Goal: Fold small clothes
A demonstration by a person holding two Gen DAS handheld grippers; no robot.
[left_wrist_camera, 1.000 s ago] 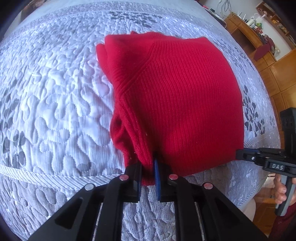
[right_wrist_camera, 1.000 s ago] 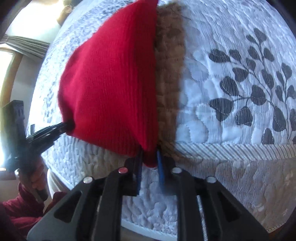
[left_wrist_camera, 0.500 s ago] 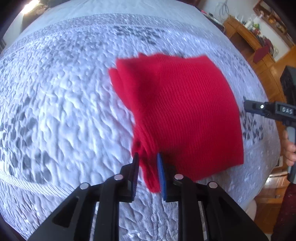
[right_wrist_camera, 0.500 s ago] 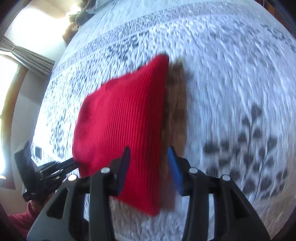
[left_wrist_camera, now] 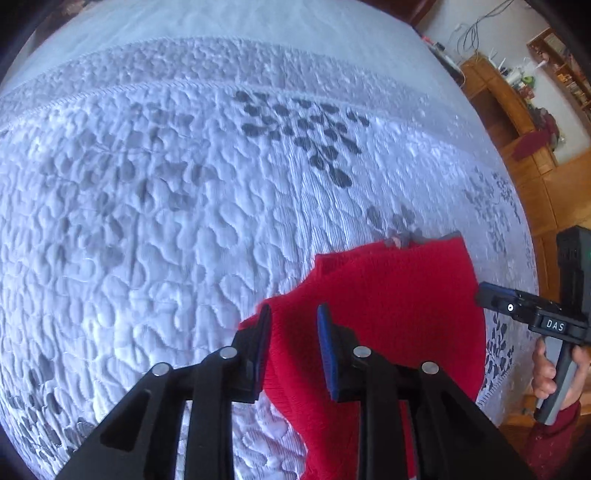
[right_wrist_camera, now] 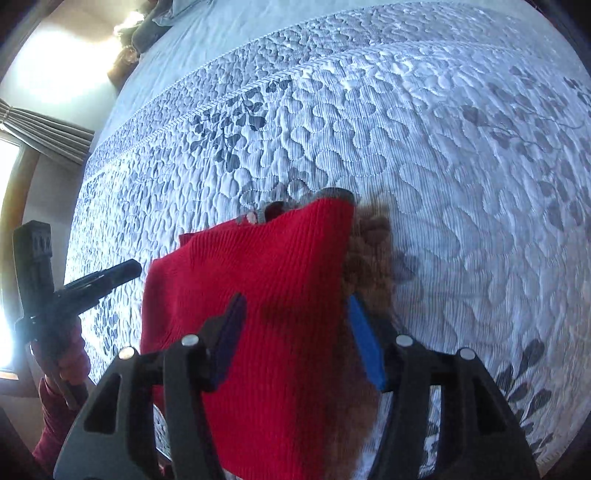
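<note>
A folded red knit sweater (left_wrist_camera: 388, 317) lies on the quilted bed near its front edge; it also shows in the right wrist view (right_wrist_camera: 258, 295), with a grey collar (right_wrist_camera: 332, 194) at its far end. My left gripper (left_wrist_camera: 293, 347) is open, its fingers standing over the sweater's left near corner without pinching it. My right gripper (right_wrist_camera: 295, 332) is open wide above the sweater's near right part. A brown fuzzy strip (right_wrist_camera: 369, 251) runs along the sweater's right side. Each gripper appears in the other's view, the right (left_wrist_camera: 517, 306) and the left (right_wrist_camera: 107, 275).
The white quilted bedspread (left_wrist_camera: 166, 221) with grey leaf prints fills both views. Wooden shelves and cabinets (left_wrist_camera: 517, 122) stand beyond the bed's right side. A curtained window (right_wrist_camera: 22, 129) is at the left. Pillows (right_wrist_camera: 147, 26) lie at the bed's far end.
Both grippers let go of the sweater's near corners and opened. They pulled back and up, so the sweater now sits lower and nearer in both views.
</note>
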